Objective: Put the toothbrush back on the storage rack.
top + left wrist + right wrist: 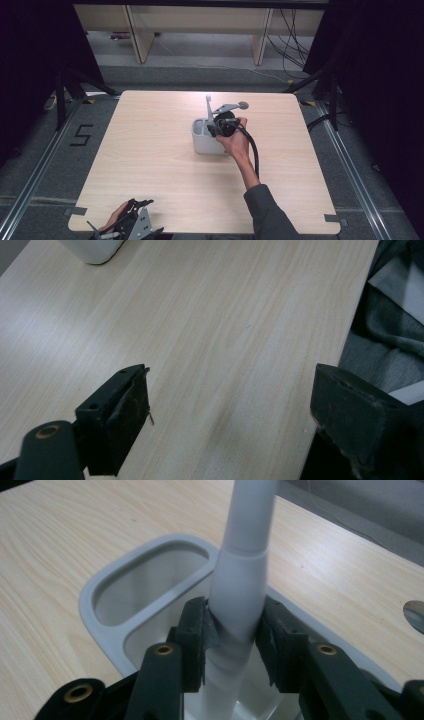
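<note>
Over the grey holder (100, 625) at mid-table (150, 165), the right gripper (232, 630) pinches a white handle (240, 580) in its compartment. Next, likely release it and withdraw; the left gripper (230, 410) rests spread.

The surface (150, 165) is finished in pale beige wood grain with fine lengthwise streaks. The holder (100, 617) is light grey, with a paler inside wall. The handle (240, 580) standing in it is white to pale grey. The right tongs (235, 640) and left tongs (230, 415) are matt black, with brass-coloured rivets. A grey plate is carried on the left tongs. The sleeve (267, 210) is dark grey. The floor (40, 165) is grey, marked with a black numeral.
</note>
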